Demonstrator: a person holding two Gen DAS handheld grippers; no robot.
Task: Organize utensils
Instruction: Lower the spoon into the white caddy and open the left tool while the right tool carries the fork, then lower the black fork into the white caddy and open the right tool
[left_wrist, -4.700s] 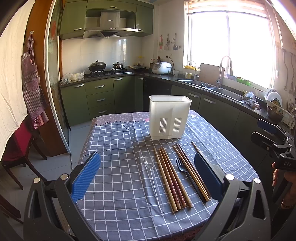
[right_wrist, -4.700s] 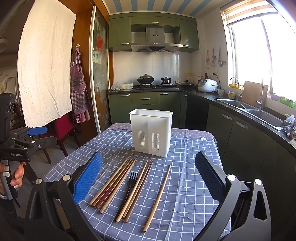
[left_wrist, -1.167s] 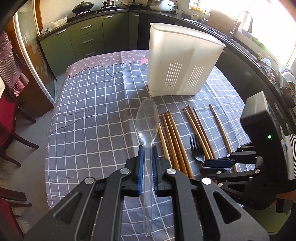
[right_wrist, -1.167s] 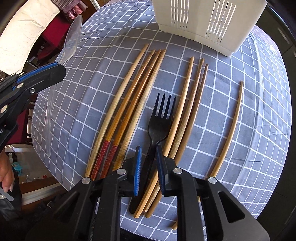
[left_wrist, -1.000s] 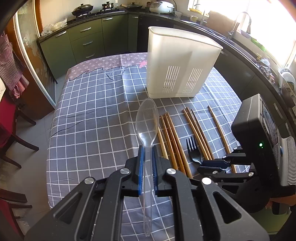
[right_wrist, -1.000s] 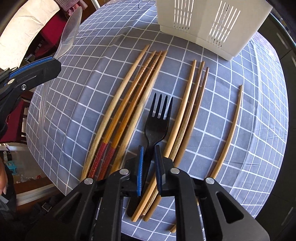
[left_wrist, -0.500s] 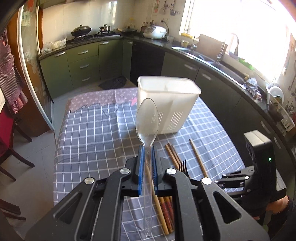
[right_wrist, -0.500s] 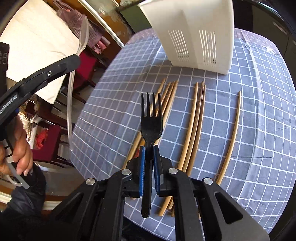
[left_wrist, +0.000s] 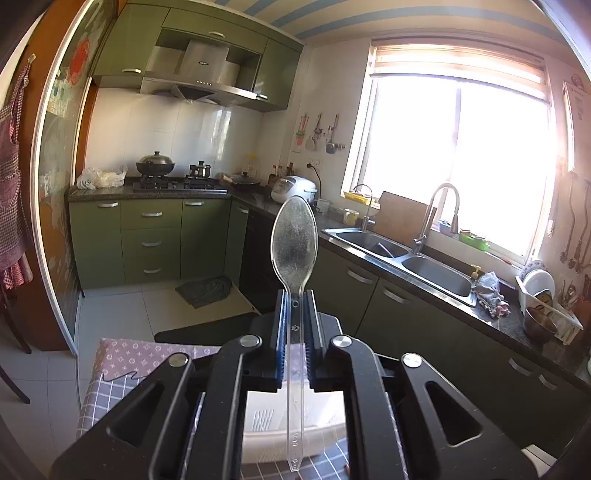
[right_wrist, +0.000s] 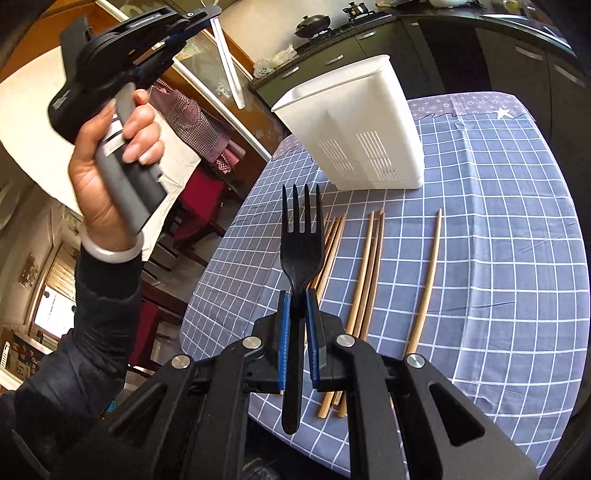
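Observation:
My left gripper (left_wrist: 294, 302) is shut on a clear plastic spoon (left_wrist: 294, 243), bowl up, handle hanging down over the white utensil holder (left_wrist: 291, 424) just below it. In the right wrist view the left gripper (right_wrist: 195, 16) is raised high, left of the holder (right_wrist: 354, 125), with the spoon handle (right_wrist: 229, 70) pointing down. My right gripper (right_wrist: 297, 299) is shut on a black plastic fork (right_wrist: 301, 236), tines forward, held above the table. Several wooden chopsticks (right_wrist: 369, 266) lie on the blue checked tablecloth (right_wrist: 498, 221) in front of the holder.
Kitchen counters, a stove (left_wrist: 177, 182) and a sink (left_wrist: 402, 254) run along the far walls. A red chair (right_wrist: 199, 199) stands left of the table. The table edge drops off at the left and near sides.
My left gripper has risen and tilted up with the spoon, now over the holder. My right gripper has lifted the fork higher above the chopsticks.

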